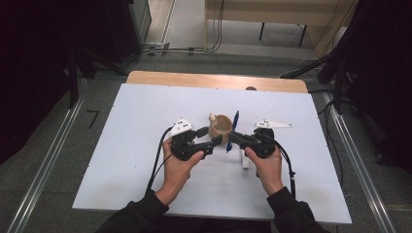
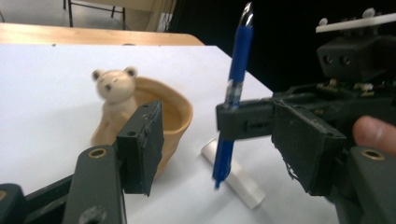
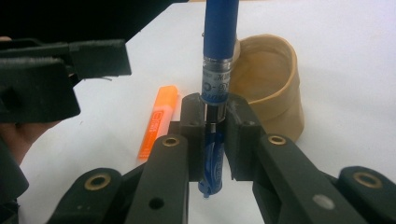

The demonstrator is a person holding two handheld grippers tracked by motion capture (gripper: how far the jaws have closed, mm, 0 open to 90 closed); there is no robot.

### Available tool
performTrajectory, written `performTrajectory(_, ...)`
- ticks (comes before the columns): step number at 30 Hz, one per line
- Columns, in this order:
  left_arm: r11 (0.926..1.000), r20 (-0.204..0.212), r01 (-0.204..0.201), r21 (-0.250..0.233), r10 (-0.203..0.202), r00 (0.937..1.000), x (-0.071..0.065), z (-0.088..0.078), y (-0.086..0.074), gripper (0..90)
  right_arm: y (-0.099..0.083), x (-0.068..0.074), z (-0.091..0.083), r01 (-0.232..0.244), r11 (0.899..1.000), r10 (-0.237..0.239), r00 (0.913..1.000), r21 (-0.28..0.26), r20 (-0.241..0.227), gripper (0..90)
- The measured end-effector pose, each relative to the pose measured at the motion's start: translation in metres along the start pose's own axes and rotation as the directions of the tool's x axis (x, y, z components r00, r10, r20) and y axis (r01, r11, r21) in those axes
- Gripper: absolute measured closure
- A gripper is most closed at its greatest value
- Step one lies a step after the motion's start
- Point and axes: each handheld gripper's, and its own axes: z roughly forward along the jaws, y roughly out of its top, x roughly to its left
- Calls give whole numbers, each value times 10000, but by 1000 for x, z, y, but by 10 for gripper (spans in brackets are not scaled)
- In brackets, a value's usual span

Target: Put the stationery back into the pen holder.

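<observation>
Two grippers meet at mid-table: the right gripper (image 3: 208,135) clamps the blue pen (image 3: 218,56) upright beside the bear cup (image 2: 154,116), the left gripper (image 2: 219,140) gapes empty, so dropping it in remains.

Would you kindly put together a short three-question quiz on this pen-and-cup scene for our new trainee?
1. True or false: the right gripper is shut on the blue pen.
2. Which thing lies on the white table in the right gripper view: A an orange highlighter, B scissors, C a spoon?
3. What figure sits on the rim of the tan cup?

Key: 1 true; 2 A; 3 a small bear. The left gripper stands open, holding nothing.
</observation>
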Motion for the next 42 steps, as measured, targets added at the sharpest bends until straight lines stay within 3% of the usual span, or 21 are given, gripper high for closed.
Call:
performTrajectory(11, 9995, -616, 247, 174, -236, 9978, 24, -22, -14, 293, 5, -2, -4, 37, 9998, -38, 10000, -190, -69, 770)
performTrajectory(25, 9971, -1483, 755, 122, -728, 9863, 58, -43, -25, 294, 20, -2, 3, 156, 9992, -161, 9998, -377, -132, 769)
performTrajectory(30, 9965, -1707, 829, 50, -808, 9820, 64, -45, -26, 294, 28, 1, 7, 171, 9982, -184, 9996, -575, -227, 770)
performTrajectory(42, 9952, -1779, 982, -33, -972, 9792, 69, -49, -27, 294, 49, -5, 14, -62, 9943, 29, 9995, -1064, -312, 769)
